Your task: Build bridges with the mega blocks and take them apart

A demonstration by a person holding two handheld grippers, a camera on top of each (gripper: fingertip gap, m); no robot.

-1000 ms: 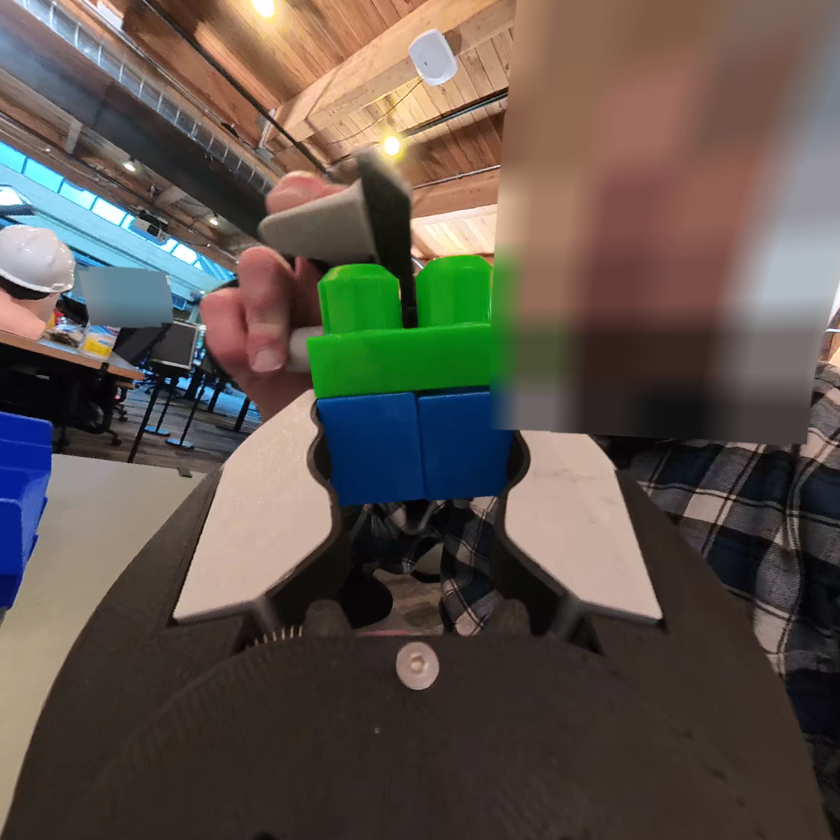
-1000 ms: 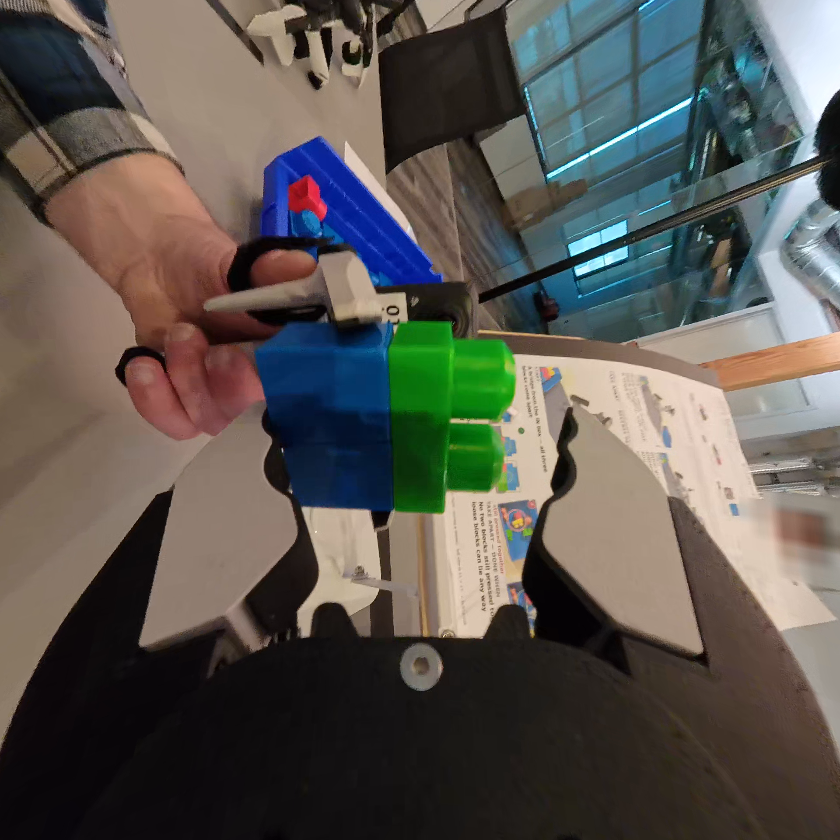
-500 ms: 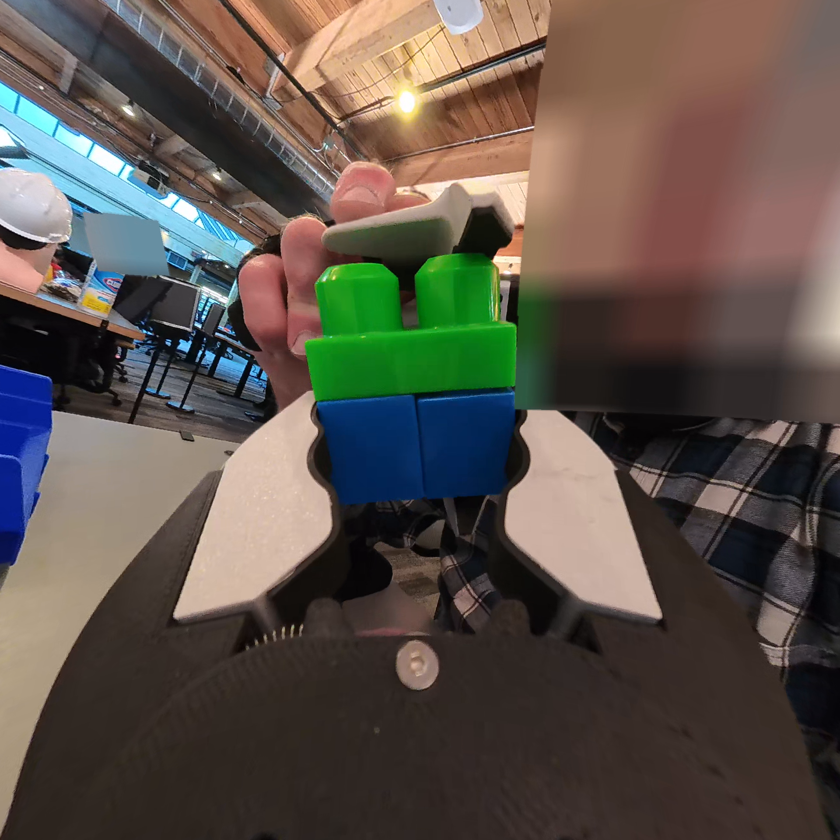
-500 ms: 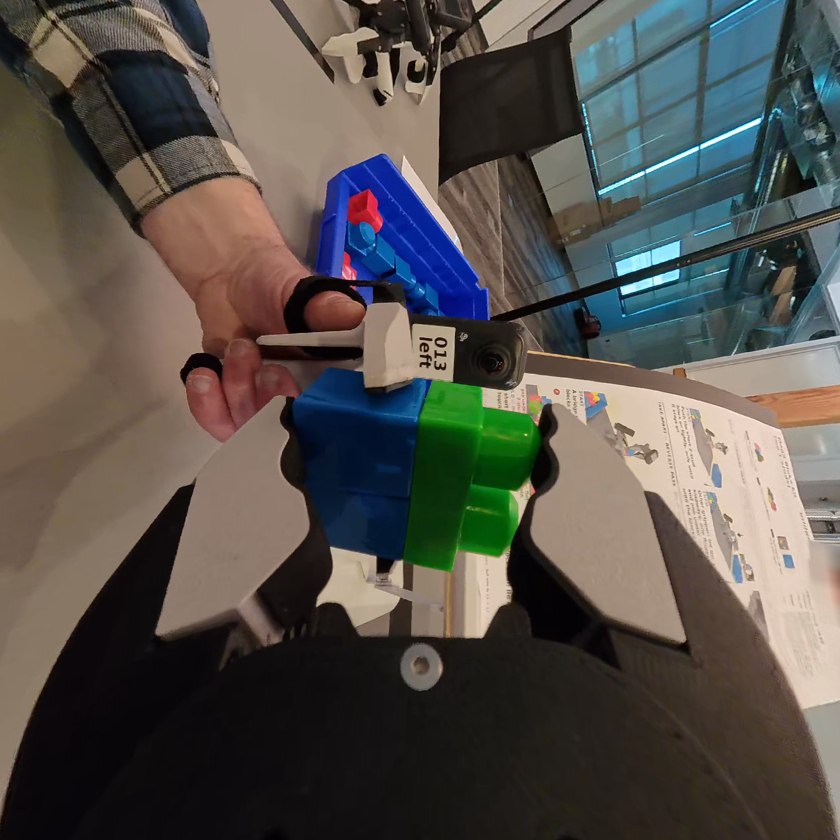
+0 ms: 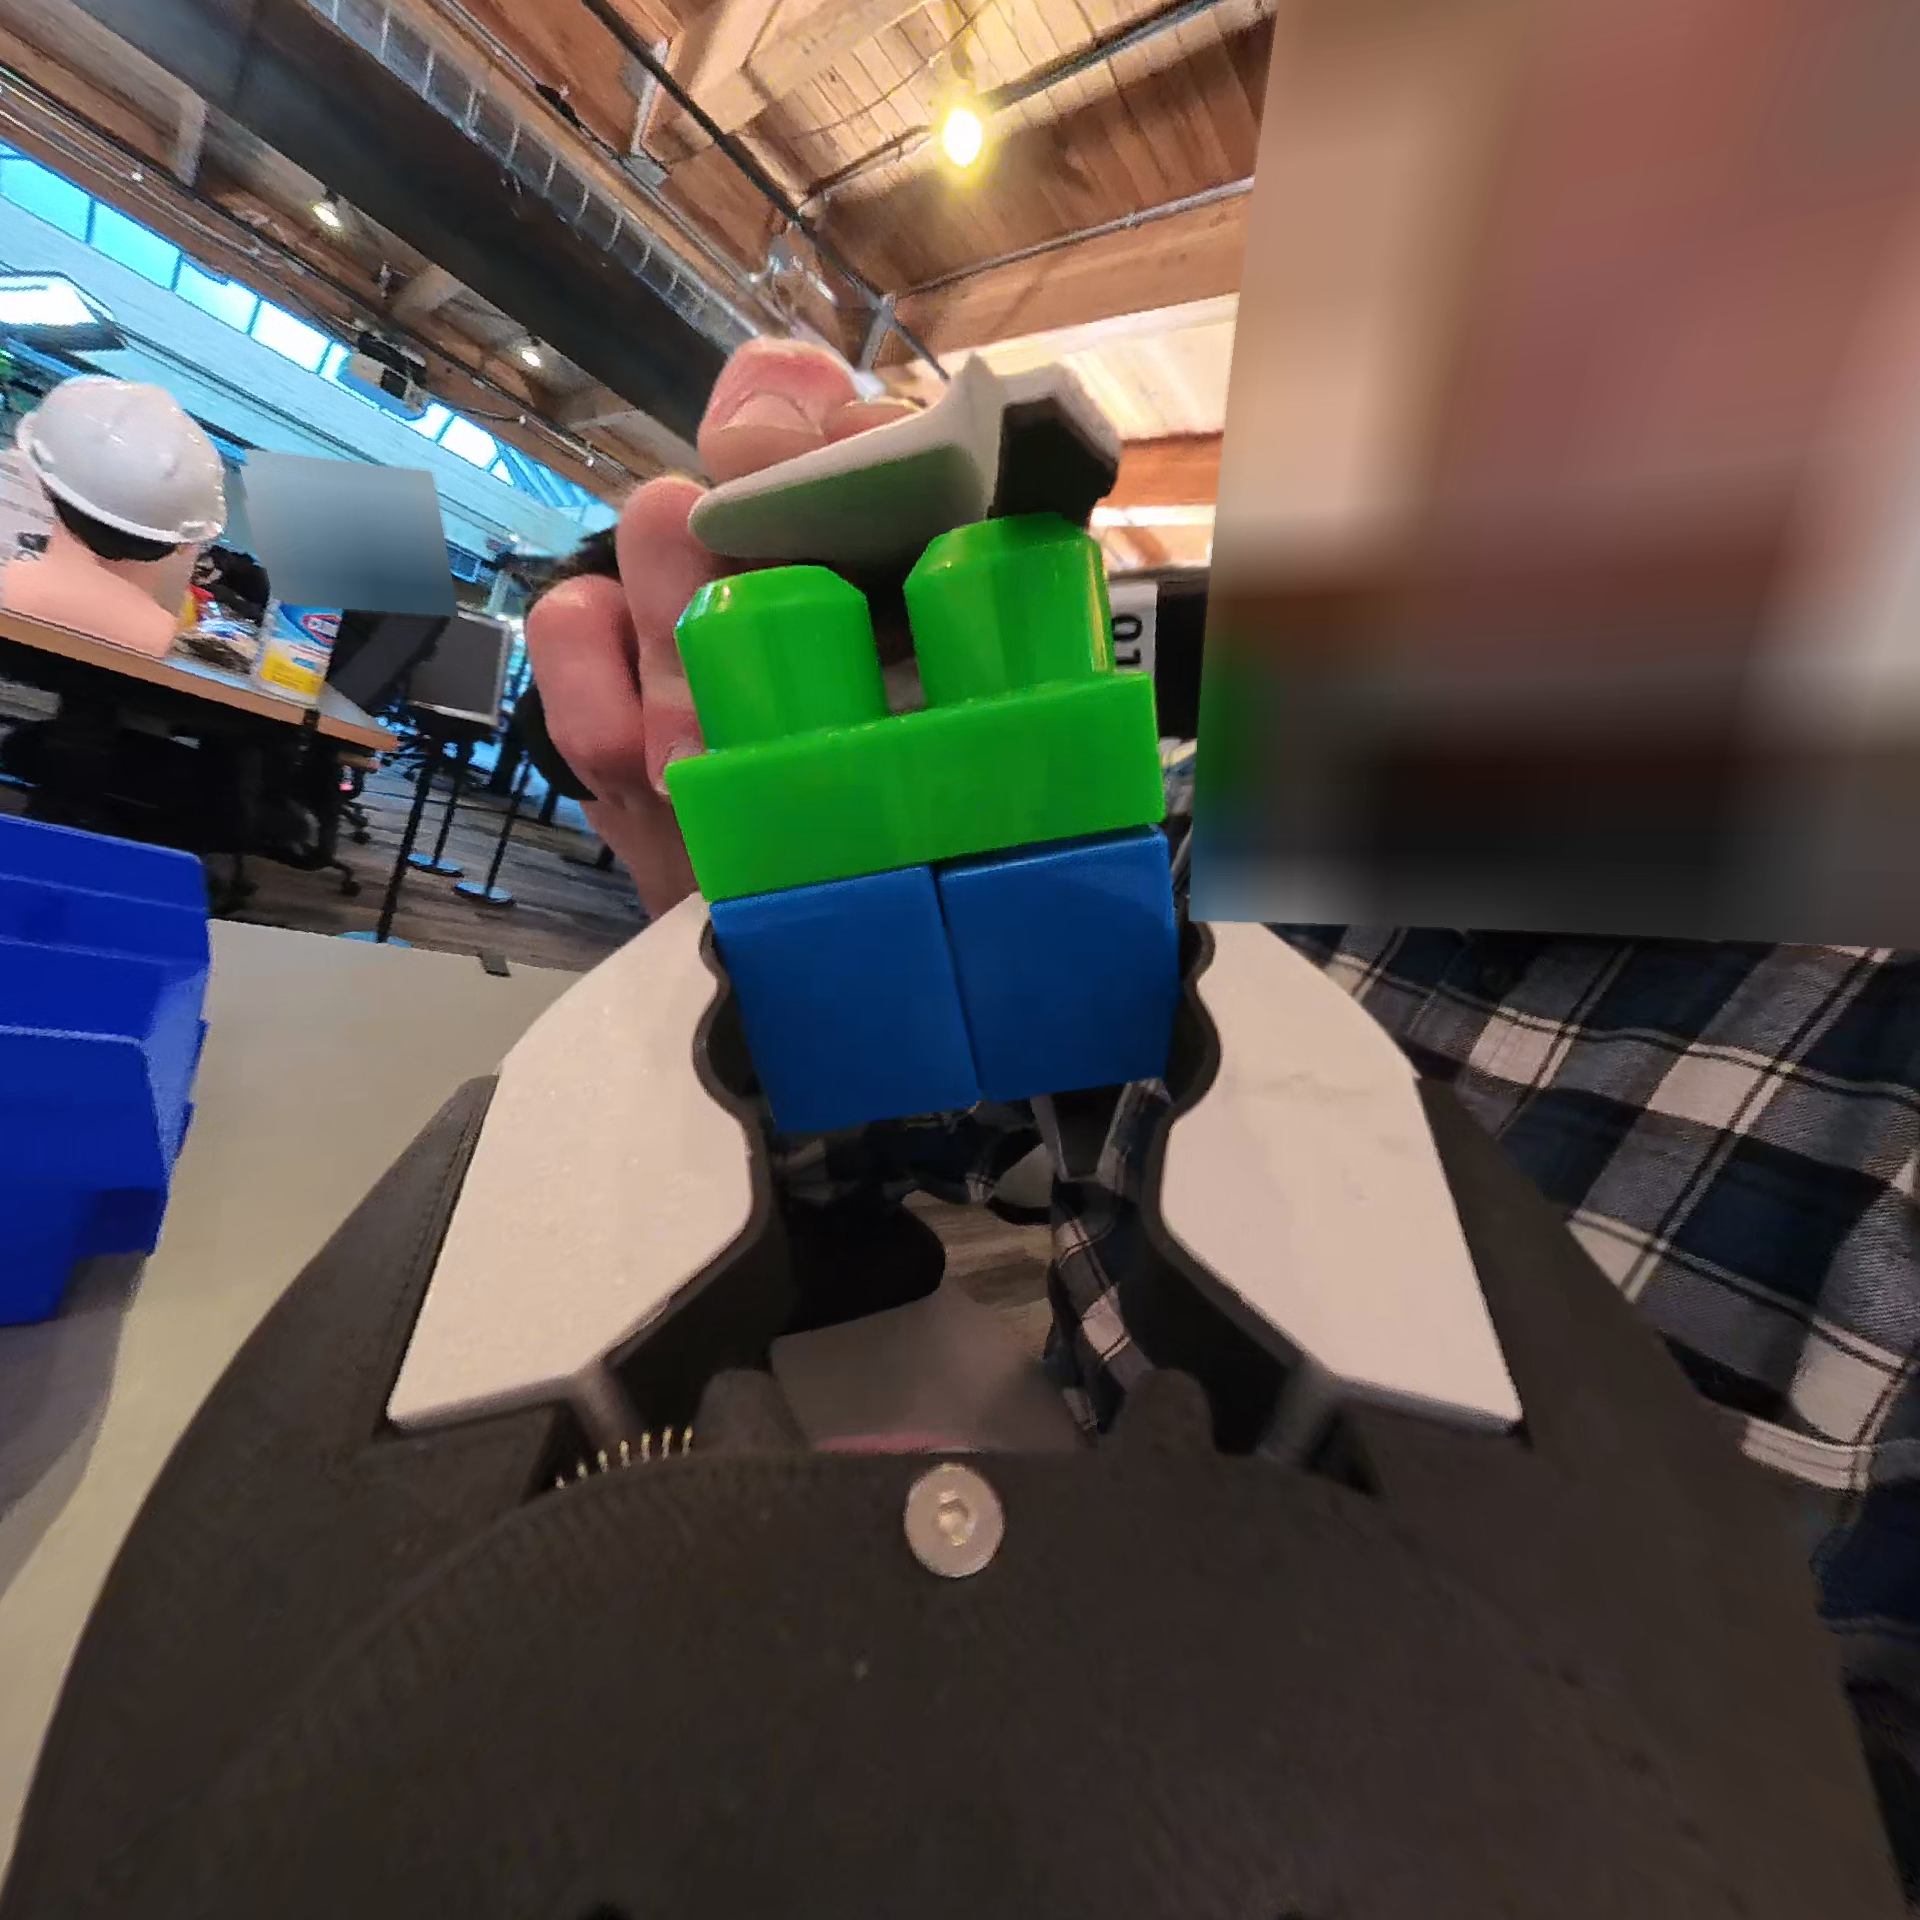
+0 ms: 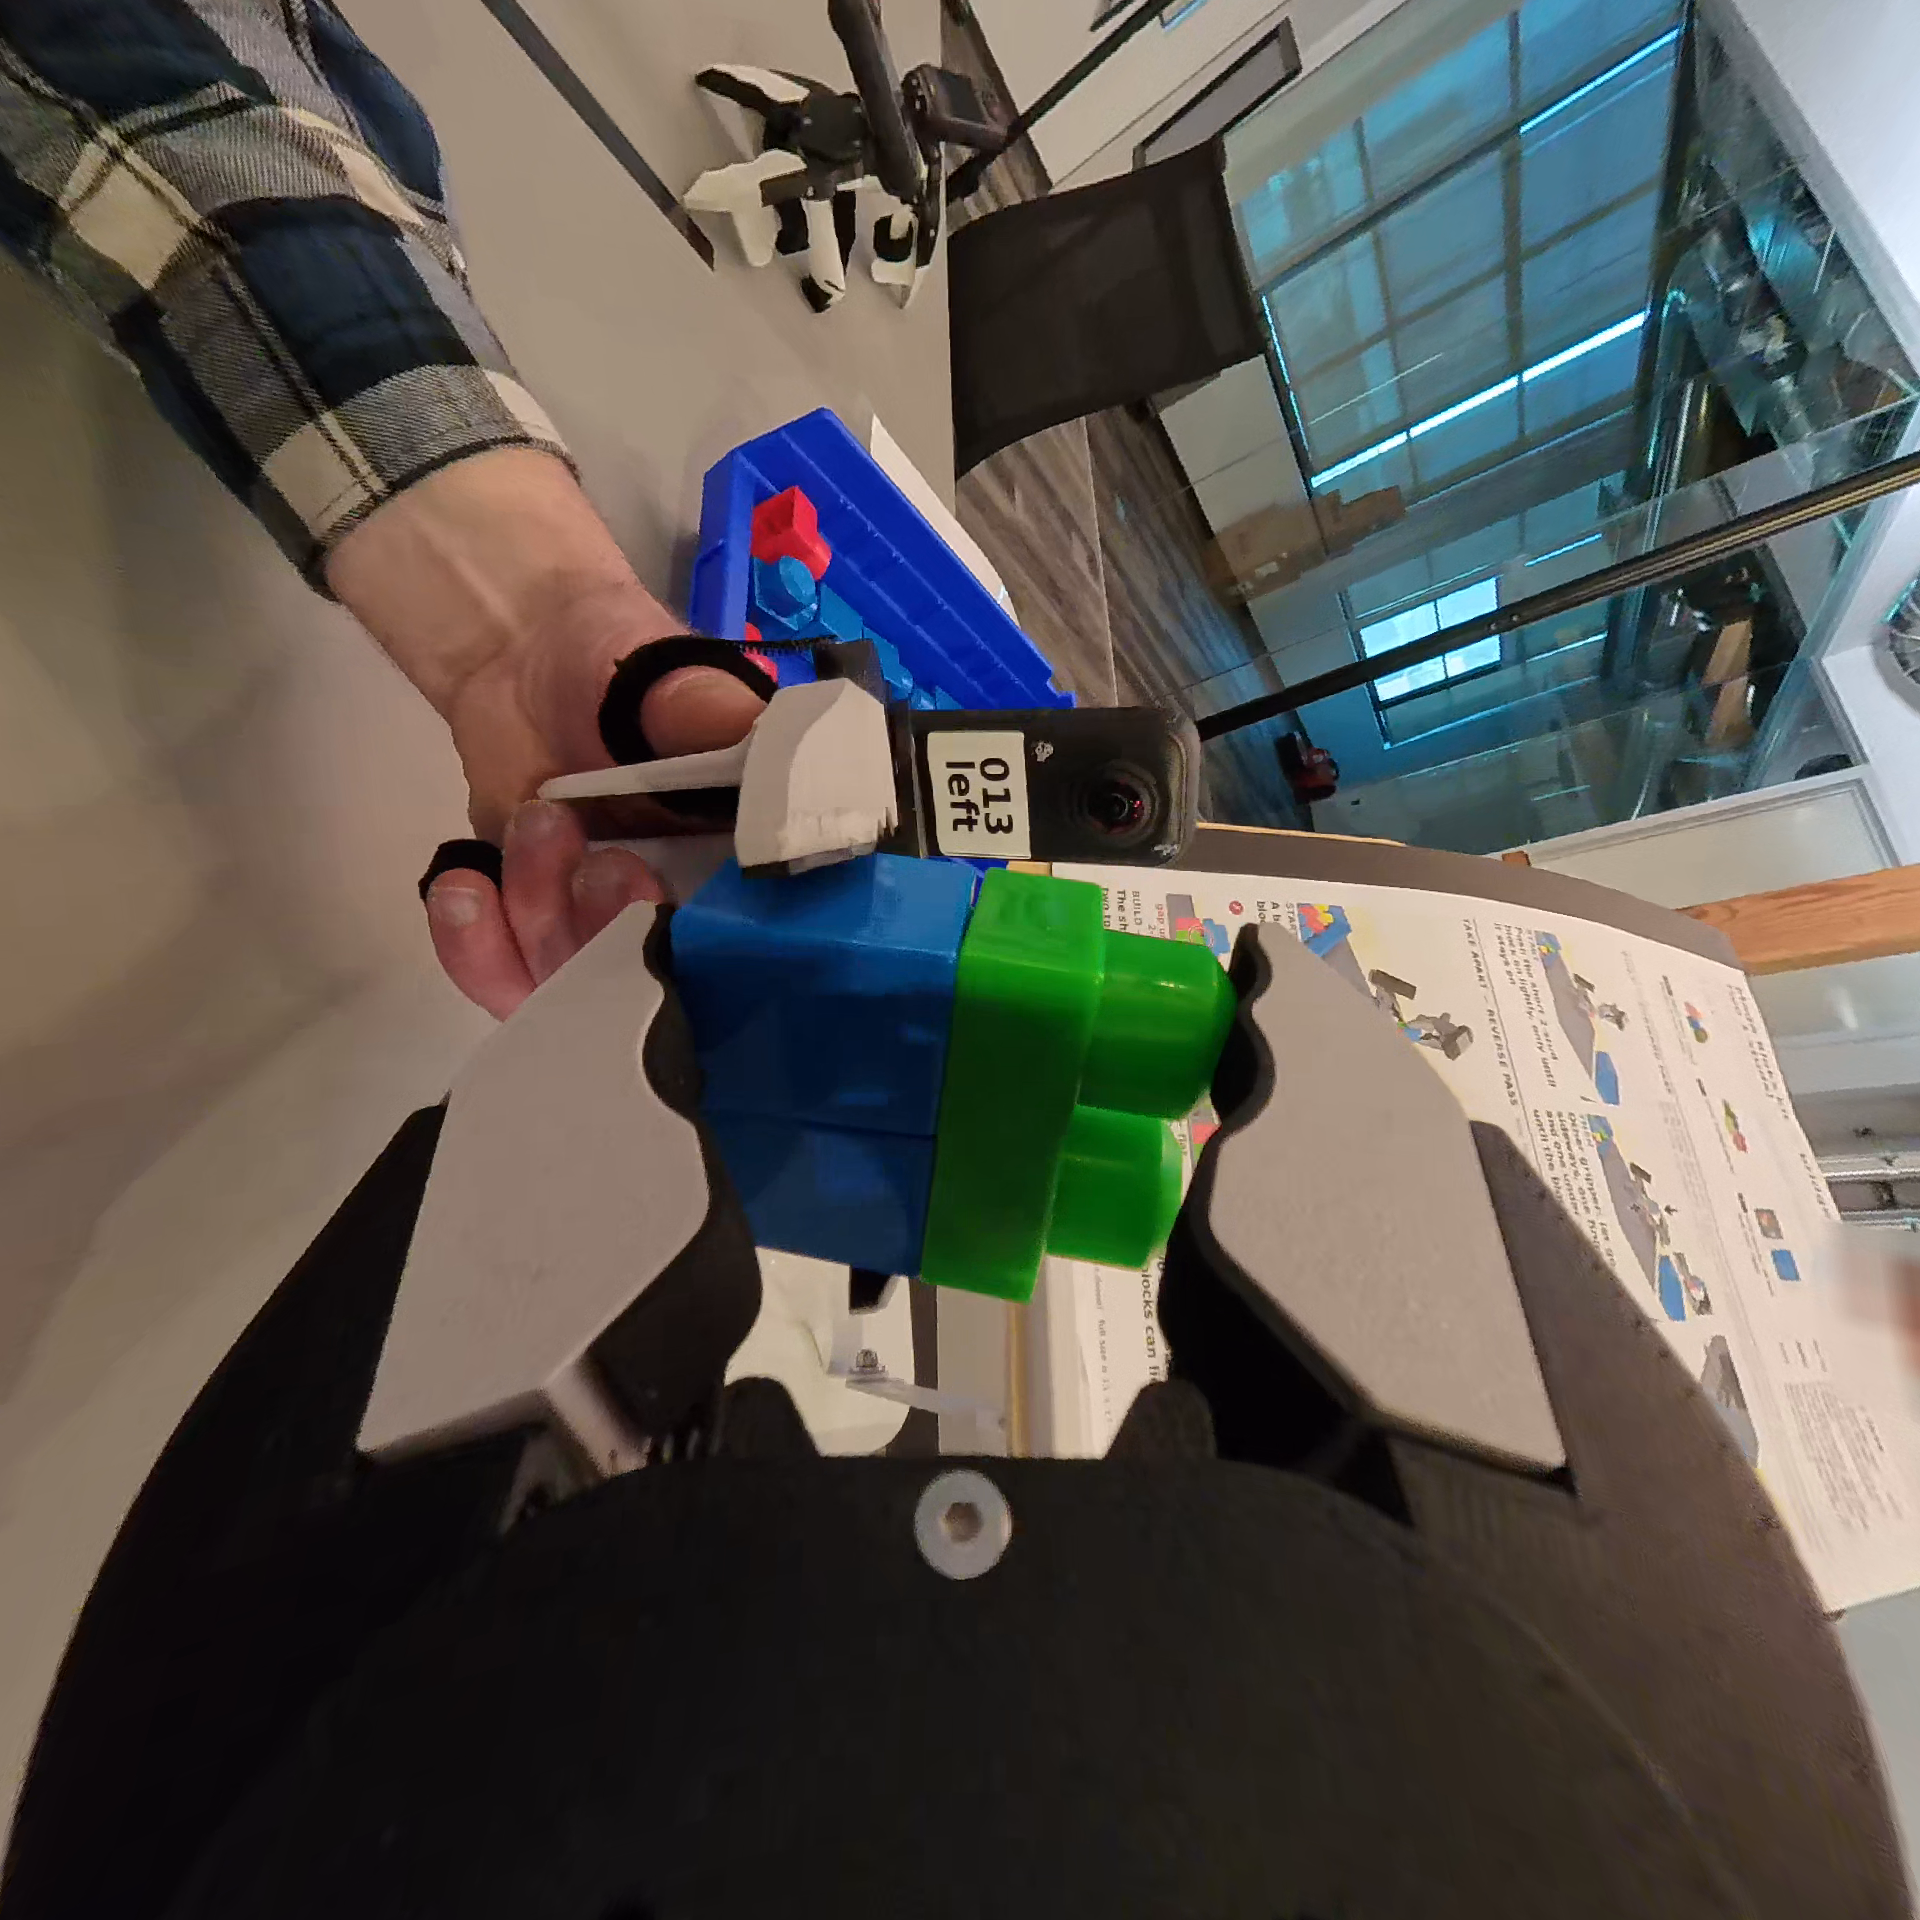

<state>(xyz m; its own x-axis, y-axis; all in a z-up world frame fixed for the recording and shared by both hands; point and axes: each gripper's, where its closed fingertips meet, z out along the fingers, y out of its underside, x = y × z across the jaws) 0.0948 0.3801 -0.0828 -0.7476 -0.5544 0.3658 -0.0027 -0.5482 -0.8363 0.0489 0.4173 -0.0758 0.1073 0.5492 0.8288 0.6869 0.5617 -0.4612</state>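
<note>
A stack of a green block pressed onto two blue blocks is held in the air. My left gripper is shut on the blue blocks, one pad on each side. In the right wrist view my right gripper is shut on the same stack, crosswise. Its left pad presses the blue blocks' underside and its right pad presses a stud of the green block. One right finger shows above the green studs in the left wrist view. A left finger lies on the blue blocks.
A blue bin with red and blue blocks stands on the grey table; it also shows in the left wrist view. A printed instruction sheet lies beyond the stack. Spare grippers lie far back. The person's plaid shirt is close by. Spacing between my two grippers at the tips: around 4 centimeters.
My right gripper moved in over the stack and its pads closed onto the blue underside and a green stud. The left gripper kept hold; the stack tilted slightly.
</note>
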